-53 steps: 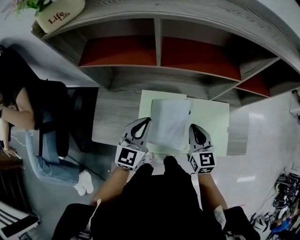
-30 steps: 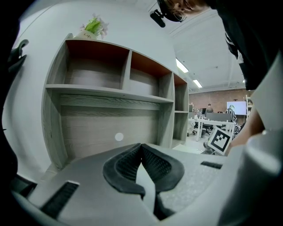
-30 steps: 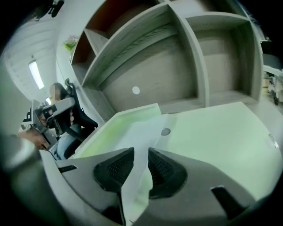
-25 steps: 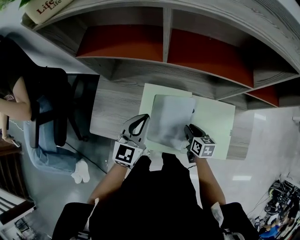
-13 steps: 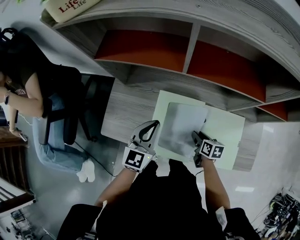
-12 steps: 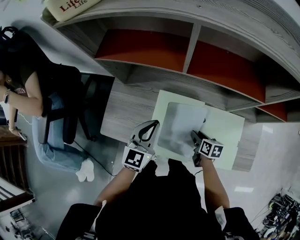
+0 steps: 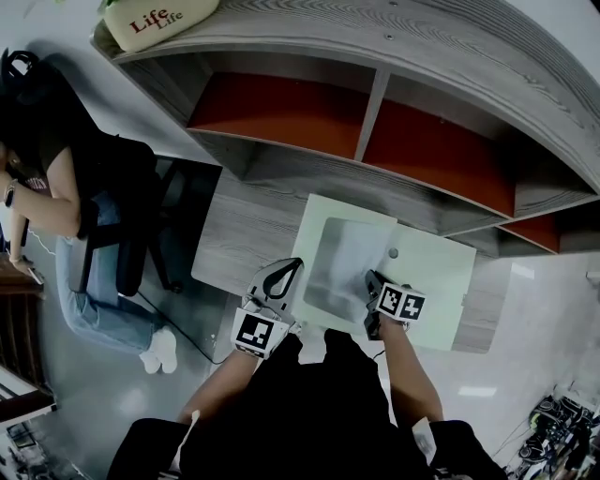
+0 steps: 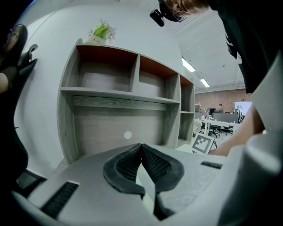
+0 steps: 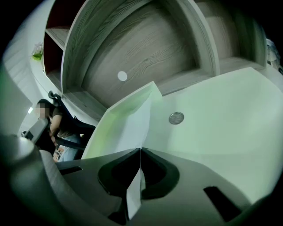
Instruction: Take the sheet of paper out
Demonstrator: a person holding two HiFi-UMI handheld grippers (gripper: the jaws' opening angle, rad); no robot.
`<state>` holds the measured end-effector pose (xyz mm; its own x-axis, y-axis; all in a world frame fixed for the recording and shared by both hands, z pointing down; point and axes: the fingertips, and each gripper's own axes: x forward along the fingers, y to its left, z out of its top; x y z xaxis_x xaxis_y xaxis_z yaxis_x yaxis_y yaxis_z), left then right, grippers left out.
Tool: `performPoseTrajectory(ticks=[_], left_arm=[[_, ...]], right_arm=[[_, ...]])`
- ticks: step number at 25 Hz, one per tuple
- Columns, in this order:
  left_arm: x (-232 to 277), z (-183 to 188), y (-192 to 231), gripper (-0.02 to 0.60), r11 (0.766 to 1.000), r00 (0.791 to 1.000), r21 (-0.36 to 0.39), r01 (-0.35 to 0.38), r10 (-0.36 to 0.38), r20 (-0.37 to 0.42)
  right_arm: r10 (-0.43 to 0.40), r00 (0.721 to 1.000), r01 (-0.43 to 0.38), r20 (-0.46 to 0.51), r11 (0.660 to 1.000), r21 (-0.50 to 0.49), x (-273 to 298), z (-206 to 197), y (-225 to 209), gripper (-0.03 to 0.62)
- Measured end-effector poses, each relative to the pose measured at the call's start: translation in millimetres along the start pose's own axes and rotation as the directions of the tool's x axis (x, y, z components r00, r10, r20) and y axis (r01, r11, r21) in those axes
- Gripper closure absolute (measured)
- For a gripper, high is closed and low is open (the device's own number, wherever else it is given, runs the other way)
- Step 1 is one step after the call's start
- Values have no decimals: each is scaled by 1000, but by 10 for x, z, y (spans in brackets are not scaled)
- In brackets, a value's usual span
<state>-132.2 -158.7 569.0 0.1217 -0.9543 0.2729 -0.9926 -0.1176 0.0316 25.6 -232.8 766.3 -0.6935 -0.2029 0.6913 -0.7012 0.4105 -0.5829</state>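
A pale green folder [image 7: 436,281] lies open on the grey desk [image 7: 244,234], with a white sheet of paper [image 7: 342,267] on its left half. My right gripper [image 7: 372,278] is at the sheet's near right edge. In the right gripper view its jaws [image 9: 140,150] are shut on the sheet [image 9: 128,121], which rises from them over the folder [image 9: 221,114]. A round metal snap [image 9: 176,118] sits on the folder. My left gripper [image 7: 292,265] is at the folder's left edge, its jaws [image 8: 141,146] shut with a pale strip pinched between them.
A grey shelf unit with red back panels [image 7: 375,122] stands at the back of the desk, with a potted plant [image 7: 155,21] on top. A person sits on a black chair [image 7: 122,216] at the left. The desk's near edge lies just under both grippers.
My right gripper has slid a little left onto the sheet's edge and its jaws have shut on the paper. The left gripper has stayed at the folder's left edge.
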Motion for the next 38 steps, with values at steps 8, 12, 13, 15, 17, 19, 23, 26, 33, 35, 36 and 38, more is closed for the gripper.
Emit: performPoseTrajectory(ticks=[8, 12, 13, 15, 17, 19, 23, 26, 33, 35, 36, 38], left_arm=[[-95, 28, -55, 574, 1000, 1000, 18, -12, 12, 11], [-157, 8, -61, 574, 999, 1000, -35, -21, 21, -1], [-163, 3, -65, 574, 999, 1000, -30, -18, 18, 0], [-171, -26, -73, 574, 1000, 1000, -24, -17, 17, -3], [-201, -66, -99, 574, 1000, 1000, -24, -19, 19, -4], [-245, -87, -130, 574, 1000, 1000, -13, -14, 14, 2], [-277, -72, -180, 574, 1000, 1000, -7, 18, -17, 16], [-282, -42, -183, 574, 999, 1000, -36, 26, -25, 18], [-226, 232, -78, 574, 996, 994, -83, 12, -3, 107], [-213, 283, -103, 574, 997, 993, -79, 20, -11, 120], [-207, 305, -117, 574, 997, 992, -73, 28, -19, 124], [-197, 333, -149, 574, 997, 991, -58, 46, -39, 126]], right_arm=[[-23, 999, 24, 34, 1000, -19, -135, 72, -16, 569], [-36, 998, 38, 51, 998, -43, -179, 100, 5, 569], [-36, 998, 39, 55, 998, -53, -186, 112, 7, 569], [-38, 997, 43, 64, 996, -73, -205, 153, -4, 569], [-45, 996, 51, 74, 995, -85, -251, 173, -29, 569], [-60, 995, 69, 84, 992, -104, -318, 174, -53, 569], [-86, 992, 99, 87, 983, -158, -451, 190, -41, 569], [-92, 991, 111, 102, 973, -203, -516, 207, 31, 569], [-180, 957, 260, 227, 882, -394, -733, 388, 128, 569], [-192, 948, 288, 253, 855, -432, -808, 429, 164, 569], [-195, 945, 297, 261, 845, -445, -841, 444, 184, 569], [-197, 942, 308, 273, 833, -461, -904, 465, 227, 569]])
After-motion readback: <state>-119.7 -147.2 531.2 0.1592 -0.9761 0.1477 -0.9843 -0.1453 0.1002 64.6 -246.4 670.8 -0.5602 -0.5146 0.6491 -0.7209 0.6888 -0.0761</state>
